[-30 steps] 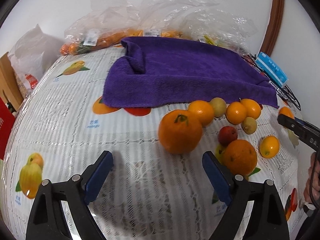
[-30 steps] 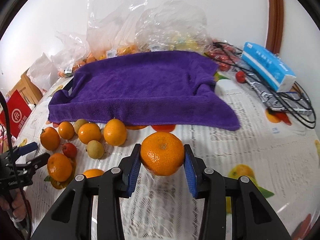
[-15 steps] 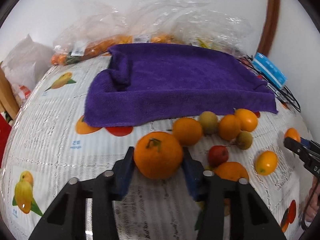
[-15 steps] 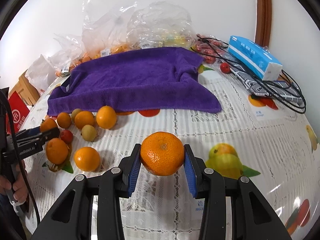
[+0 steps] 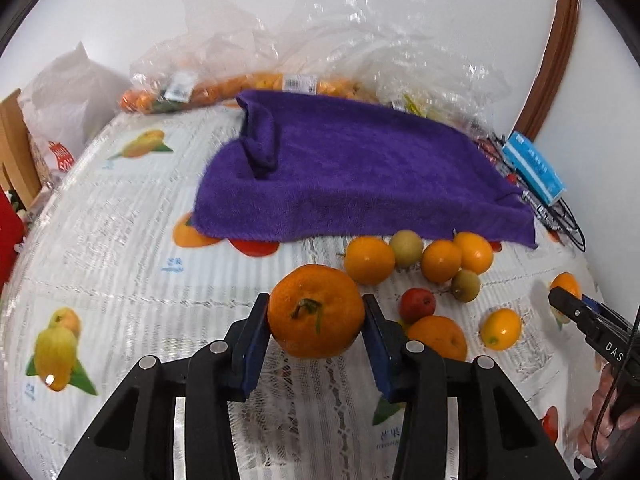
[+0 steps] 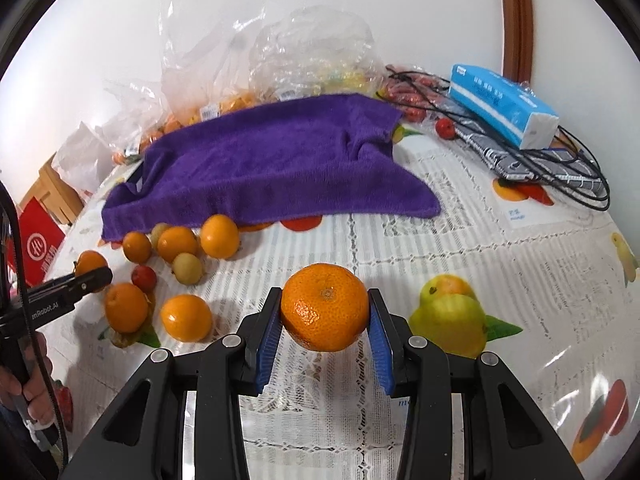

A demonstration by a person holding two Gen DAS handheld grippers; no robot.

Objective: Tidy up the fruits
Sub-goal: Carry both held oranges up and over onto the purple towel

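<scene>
The left gripper (image 5: 316, 344) was wide open a second ago, with the big orange sitting on the table ahead of it. Now it is clamped on that stem-side orange (image 5: 315, 310), one blue pad on each side. The right gripper (image 6: 325, 334) was already squeezing its own orange (image 6: 325, 307) a second ago and has not let go, but it has pulled back from the purple towel (image 6: 272, 168) toward the bare middle of the table (image 6: 460, 240). So both grippers now carry one big orange each, and I think the next step is to put them down together in a new spot (maybe as a pile of big ones).

The left orange is round and bumpy, with a small green stem on top. It looks like it is just above the cloth, though I cannot be sure. The right orange shows its little navel dot and has a dark shadow under it, so it seems to be up in the air.

A bit farther away, the small fruits (image 5: 416, 256) lie close together near the towel's front edge: some orange ones, two greenish ones and a little red one (image 5: 417, 305).

Behind the towel are crinkly plastic bags (image 5: 320, 60) with more fruit inside. A blue tissue pack (image 6: 502, 104) lies on black cables at the far right.
</scene>
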